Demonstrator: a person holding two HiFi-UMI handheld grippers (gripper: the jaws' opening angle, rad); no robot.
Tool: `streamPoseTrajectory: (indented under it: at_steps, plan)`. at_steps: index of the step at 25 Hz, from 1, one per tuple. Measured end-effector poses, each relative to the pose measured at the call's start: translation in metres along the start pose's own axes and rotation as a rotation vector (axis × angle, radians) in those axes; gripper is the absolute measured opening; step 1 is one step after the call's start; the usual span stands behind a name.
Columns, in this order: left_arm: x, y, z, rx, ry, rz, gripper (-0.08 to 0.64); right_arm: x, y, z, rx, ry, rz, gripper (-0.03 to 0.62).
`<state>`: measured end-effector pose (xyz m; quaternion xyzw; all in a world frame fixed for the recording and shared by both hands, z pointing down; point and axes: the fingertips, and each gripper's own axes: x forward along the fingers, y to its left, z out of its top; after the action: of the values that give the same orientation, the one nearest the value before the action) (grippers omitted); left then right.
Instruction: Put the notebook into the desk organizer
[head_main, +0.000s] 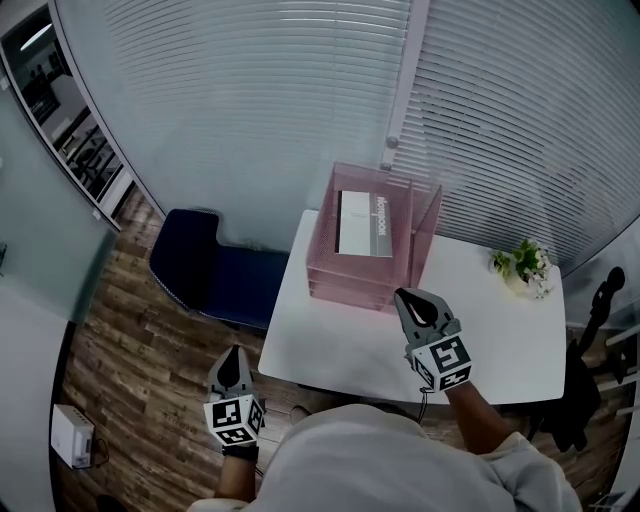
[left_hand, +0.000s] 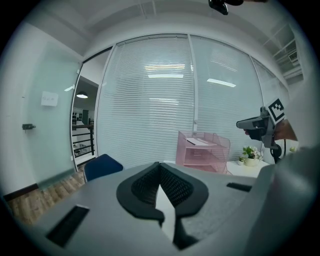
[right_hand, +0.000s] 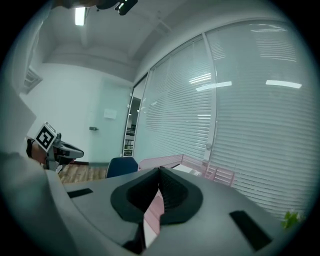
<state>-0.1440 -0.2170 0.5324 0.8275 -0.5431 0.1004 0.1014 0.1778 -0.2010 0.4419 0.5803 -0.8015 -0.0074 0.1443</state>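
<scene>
The notebook (head_main: 363, 223), white and grey, lies flat in the top tray of the pink mesh desk organizer (head_main: 345, 282) at the back of the white table (head_main: 340, 345). From the left gripper view the notebook (left_hand: 199, 142) shows on the organizer (left_hand: 220, 150). My right gripper (head_main: 413, 302) hovers just in front of the organizer's right corner, shut and holding nothing. My left gripper (head_main: 233, 366) hangs off the table's front left edge, over the floor, shut and empty too. In the right gripper view the organizer (right_hand: 172, 161) lies just past the closed tips (right_hand: 159, 171).
A blue chair (head_main: 215, 270) stands left of the table. A small potted plant (head_main: 525, 266) sits at the table's far right. Window blinds run behind the organizer. A white box (head_main: 72, 437) rests on the wooden floor at lower left.
</scene>
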Motion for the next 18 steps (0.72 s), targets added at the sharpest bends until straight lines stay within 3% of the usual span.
streamPoseTrajectory:
  at_steps: [10, 18]
  plan:
    - [0.005, -0.012, 0.001, 0.021, 0.012, -0.016, 0.008, -0.025, 0.0, -0.015, 0.087, -0.018, -0.03, 0.015]
    - [0.009, -0.023, 0.005, 0.032, 0.009, -0.036, 0.008, -0.032, -0.005, -0.016, 0.094, -0.024, -0.04, 0.015]
